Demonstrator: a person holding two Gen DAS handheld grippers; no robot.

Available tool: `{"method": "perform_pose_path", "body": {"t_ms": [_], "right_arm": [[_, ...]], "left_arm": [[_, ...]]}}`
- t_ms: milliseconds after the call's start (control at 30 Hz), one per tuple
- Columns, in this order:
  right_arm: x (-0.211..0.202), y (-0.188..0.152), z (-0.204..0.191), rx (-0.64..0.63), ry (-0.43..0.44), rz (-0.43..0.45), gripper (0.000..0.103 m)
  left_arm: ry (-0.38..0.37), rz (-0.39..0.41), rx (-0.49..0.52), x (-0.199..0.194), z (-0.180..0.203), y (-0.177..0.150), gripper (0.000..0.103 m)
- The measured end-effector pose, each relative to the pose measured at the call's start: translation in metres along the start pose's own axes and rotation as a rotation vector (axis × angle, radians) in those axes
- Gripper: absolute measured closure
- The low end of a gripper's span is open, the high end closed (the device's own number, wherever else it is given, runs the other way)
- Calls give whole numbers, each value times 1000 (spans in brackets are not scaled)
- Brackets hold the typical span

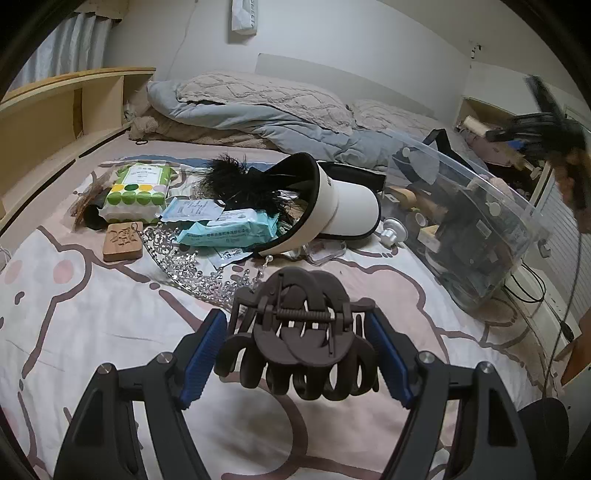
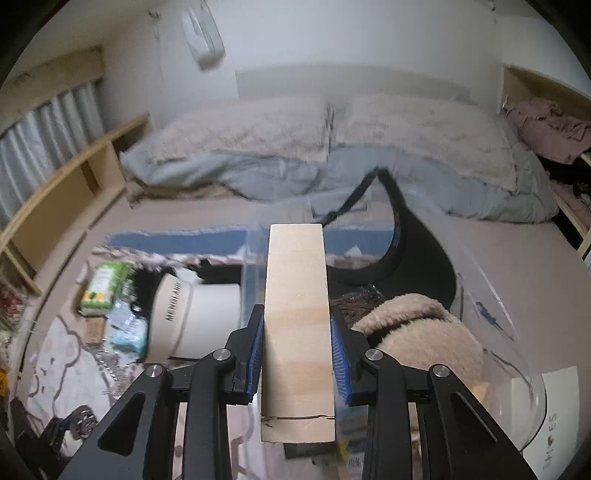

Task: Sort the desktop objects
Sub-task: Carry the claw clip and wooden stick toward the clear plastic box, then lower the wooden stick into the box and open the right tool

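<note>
Left wrist view, left hand-held gripper (image 1: 299, 354) clamping brown hair claw (image 1: 301, 339)

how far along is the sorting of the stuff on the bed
Partway. Done: the clear bin already holds several things, among them a fluffy beige item. In hand: the left claw grips a dark brown hair clip; the right claw holds a wooden block over the bin. Left: the white visor, wipe packs, tiara and wooden coaster.

White walls (image 1: 332, 33) — bed (image 1: 92, 314), wooden shelf (image 1: 74, 96).
</note>
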State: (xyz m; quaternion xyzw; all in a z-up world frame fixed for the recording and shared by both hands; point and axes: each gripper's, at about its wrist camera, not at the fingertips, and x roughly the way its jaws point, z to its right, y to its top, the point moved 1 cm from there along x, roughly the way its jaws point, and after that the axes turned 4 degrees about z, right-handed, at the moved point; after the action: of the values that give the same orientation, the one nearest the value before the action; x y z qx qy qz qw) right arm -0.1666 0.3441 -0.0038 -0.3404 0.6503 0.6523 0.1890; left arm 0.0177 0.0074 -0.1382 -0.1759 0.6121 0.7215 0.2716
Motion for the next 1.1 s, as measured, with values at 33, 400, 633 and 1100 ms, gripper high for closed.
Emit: {"method": "perform_pose_path", "body": {"t_ms": [33, 400, 633, 1100], "right_arm": [[8, 3, 1, 5, -9, -15, 70], [78, 24, 7, 114, 48, -111, 70], [91, 23, 5, 134, 87, -116, 33], [47, 1, 7, 100, 174, -42, 32]], "left_arm": [[1, 3, 1, 0, 0, 0, 26], [22, 31, -2, -3, -11, 9, 26], [15, 23, 12, -1, -8, 9, 26], [-130, 55, 33, -12, 52, 54, 26]]}}
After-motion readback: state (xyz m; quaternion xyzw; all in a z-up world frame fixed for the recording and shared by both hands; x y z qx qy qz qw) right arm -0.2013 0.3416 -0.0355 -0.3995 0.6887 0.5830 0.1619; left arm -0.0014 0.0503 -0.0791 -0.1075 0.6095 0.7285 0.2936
